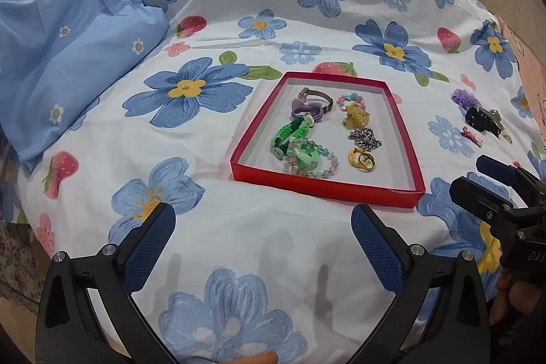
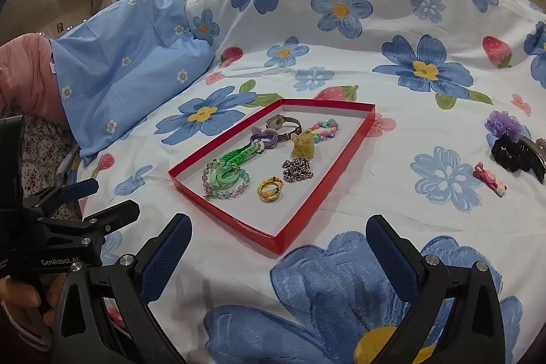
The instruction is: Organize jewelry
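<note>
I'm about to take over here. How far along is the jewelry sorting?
Mostly done: the red tray already holds the watch, bracelets, chain and rings. Nothing is in hand; the left gripper and right gripper are open. Left on the bedspread: purple scrunchie, black clip, pink clip.

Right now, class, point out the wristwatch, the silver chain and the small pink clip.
wristwatch (image 2: 275,122), right wrist view, on its face.
silver chain (image 2: 297,169), right wrist view, middle of the heap.
small pink clip (image 2: 488,179), right wrist view, mid-body.
</note>
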{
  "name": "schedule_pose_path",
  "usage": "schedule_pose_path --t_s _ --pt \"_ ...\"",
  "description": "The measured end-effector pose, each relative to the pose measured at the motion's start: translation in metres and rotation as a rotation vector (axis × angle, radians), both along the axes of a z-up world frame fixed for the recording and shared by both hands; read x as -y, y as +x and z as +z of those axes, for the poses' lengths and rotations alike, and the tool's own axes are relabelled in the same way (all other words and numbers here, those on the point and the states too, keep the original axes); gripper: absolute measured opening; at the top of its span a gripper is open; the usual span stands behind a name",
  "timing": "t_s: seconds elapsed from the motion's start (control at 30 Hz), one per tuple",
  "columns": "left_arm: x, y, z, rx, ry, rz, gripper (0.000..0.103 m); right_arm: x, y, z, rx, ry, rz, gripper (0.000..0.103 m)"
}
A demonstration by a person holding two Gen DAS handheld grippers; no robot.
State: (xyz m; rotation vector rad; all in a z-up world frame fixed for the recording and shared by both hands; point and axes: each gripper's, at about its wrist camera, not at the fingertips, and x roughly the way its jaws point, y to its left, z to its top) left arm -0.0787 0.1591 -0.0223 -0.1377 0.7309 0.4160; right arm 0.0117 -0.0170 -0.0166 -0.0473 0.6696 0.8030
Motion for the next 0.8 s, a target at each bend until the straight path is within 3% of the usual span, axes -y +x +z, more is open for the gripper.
schedule_pose_path --t_s 0.8 --pt "0.0 -0.0011 0.0026 0.002 0.001 -0.001 0.103 -0.0035 -0.0027 0.003 0.001 0.006 0.018 0.103"
